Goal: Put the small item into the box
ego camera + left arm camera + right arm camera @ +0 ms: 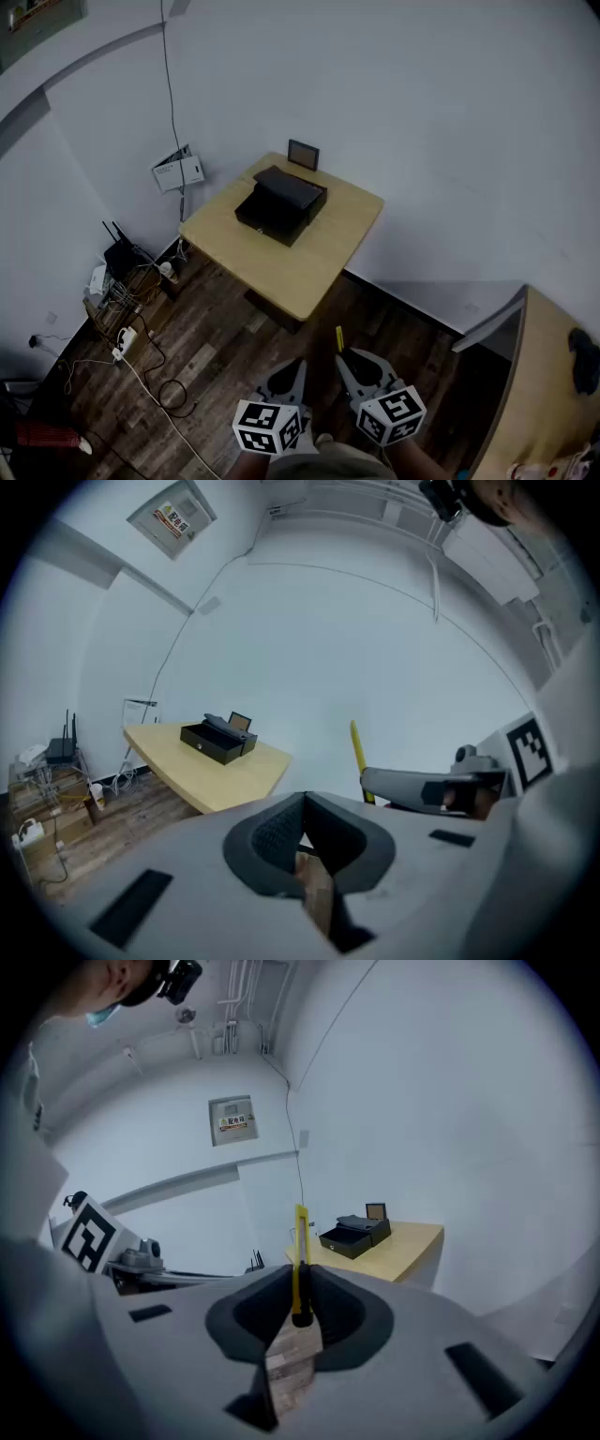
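Observation:
An open black box [279, 208] lies on a small light-wood table [314, 267] against the white wall, its lid resting at the back. It shows far off in the left gripper view [217, 741] and the right gripper view [349, 1238]. My right gripper [345, 358] is shut on a thin yellow stick-like item [339, 337], which stands upright between its pads [301, 1251] and shows in the left gripper view [357, 752]. My left gripper [298, 366] hangs beside it, shut with nothing in it [305, 803]. Both grippers are over the wooden floor, well short of the table.
A small framed picture [303, 153] stands at the table's back edge. A router [117, 253], a power strip [125, 339] and several cables lie on the floor at the left. Another wooden desk [553, 375] stands at the right. Bare wooden floor lies between me and the table.

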Demonstrator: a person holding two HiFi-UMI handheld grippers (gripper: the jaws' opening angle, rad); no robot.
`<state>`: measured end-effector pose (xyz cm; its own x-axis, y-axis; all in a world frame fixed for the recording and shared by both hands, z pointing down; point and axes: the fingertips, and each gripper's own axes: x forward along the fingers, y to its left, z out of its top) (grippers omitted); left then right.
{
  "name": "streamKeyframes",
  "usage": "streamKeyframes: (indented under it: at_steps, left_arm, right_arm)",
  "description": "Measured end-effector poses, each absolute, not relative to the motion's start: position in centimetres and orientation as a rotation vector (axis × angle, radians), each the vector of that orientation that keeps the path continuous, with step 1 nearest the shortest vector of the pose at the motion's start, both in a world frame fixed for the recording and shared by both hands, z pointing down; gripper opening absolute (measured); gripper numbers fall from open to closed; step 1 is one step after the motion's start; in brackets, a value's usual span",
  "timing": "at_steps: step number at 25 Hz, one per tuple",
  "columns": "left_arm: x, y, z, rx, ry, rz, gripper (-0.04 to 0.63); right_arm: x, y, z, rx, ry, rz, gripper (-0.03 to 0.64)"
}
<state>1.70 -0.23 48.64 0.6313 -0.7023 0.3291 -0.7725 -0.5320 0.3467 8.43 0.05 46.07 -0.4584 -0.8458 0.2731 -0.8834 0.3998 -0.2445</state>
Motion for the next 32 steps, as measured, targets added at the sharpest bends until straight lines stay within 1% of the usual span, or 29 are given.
streamKeyframes:
  at_steps: [6,13,21,32]
  left_arm:
    - [2.2,7.9,47.6,2.396,-1.193,0.171,0.002]
    - [-0.4,12.2,46.7,2.35,-1.309,0.13,0.002]
    - [-1.2,13.4,46.5,2.327,-1.363,0.112,0.002]
    - [-0.5,11.5,46.6,2.311,-1.363,0.119,0.002]
  right_arm:
    - [8.9,7.9,45.7,1.566,-2.562,0.508,0.051]
    - [7.5,12.3,44.7,1.488,-2.614,0.453,0.051]
    - [7.3,13.4,44.8,1.446,-2.652,0.495,0.051]
    - [7.4,12.0,45.2,1.399,-2.659,0.523,0.051]
